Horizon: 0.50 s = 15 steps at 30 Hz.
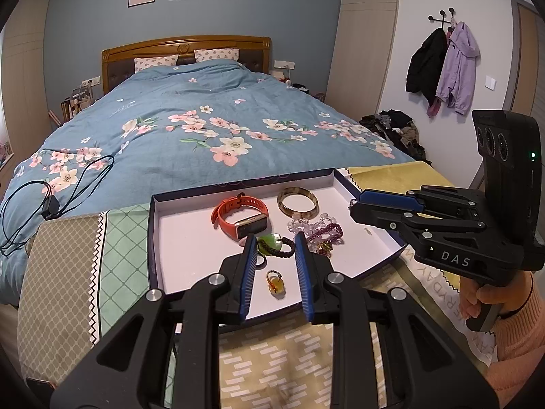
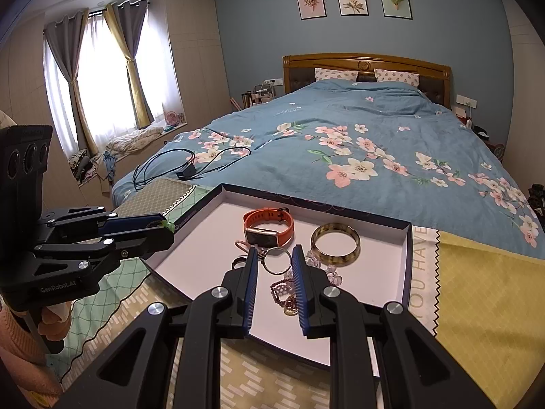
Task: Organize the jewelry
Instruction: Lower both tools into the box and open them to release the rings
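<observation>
Two grippers, left [image 1: 272, 242] and right [image 2: 275, 255], jaws slightly apart and empty, above one tray [image 1: 190, 259] with one orange watch [image 1: 238, 218], one bangle [image 1: 298, 201].

Between the right gripper's [image 2: 274, 255] parted blue fingers [image 2: 252, 284] lies a metal ring [image 2: 277, 260] (nothing gripped); orange watch [image 2: 269, 229] beyond, bangle [image 2: 335, 244] right, left gripper [image 2: 163, 226] far left.

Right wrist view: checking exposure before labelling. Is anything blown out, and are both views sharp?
Right wrist view: the curtained window is blown out white; the tray and orange watch stay sharp. Left wrist view: evenly lit, no glare, fisheye bending at the edges.
</observation>
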{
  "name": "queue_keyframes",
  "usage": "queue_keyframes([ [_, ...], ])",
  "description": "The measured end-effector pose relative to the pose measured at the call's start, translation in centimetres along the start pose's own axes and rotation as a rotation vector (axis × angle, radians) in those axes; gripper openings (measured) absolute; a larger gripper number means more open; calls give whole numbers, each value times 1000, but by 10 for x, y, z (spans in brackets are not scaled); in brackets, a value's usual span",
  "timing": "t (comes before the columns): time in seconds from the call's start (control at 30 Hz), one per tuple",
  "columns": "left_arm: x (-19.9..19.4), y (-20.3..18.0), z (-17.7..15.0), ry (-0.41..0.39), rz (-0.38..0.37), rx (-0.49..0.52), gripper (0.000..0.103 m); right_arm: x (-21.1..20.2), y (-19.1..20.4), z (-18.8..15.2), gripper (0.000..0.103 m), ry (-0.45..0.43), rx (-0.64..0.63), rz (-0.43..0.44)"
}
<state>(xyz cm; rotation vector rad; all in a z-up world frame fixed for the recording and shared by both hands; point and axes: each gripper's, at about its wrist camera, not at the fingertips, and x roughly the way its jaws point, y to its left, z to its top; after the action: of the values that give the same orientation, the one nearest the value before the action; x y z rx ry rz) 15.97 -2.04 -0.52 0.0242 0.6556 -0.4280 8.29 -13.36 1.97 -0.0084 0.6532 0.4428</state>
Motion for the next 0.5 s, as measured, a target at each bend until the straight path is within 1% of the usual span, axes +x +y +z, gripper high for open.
queue_keyframes([
  [0.5,6,1,2,2,0,-6,23,9,-7,2,19,7,11,0],
])
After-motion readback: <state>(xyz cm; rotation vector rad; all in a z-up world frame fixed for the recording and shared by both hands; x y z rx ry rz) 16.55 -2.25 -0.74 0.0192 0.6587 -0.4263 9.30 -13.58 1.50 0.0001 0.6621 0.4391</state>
